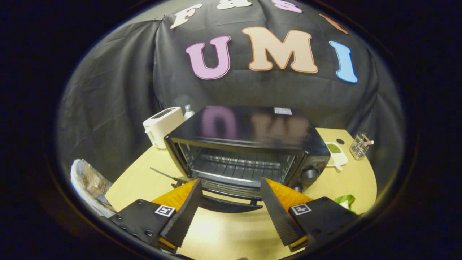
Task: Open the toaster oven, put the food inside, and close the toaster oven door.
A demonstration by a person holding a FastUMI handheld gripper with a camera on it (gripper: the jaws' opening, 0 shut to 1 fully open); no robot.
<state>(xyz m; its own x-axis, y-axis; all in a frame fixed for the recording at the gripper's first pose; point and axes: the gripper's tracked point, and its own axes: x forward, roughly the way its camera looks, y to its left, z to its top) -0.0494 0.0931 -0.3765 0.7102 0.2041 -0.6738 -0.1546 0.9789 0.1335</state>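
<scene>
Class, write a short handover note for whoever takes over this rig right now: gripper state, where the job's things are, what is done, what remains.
Gripper: open, holding nothing, fingers on either side of the lowered door's handle.
Toaster oven: on the table just ahead of the fingers, door down, wire rack bare.
Done: oven opened.
Left: fetch the food, put it on the rack, close the door. The green item beside the right finger may be the food; unclear.

No words or numbers can be read. The toaster oven [249, 151], just past the open jaws, has a small white label on top, too blurry to read. Each gripper finger [180, 213] carries a little square black-and-white marker.
</scene>
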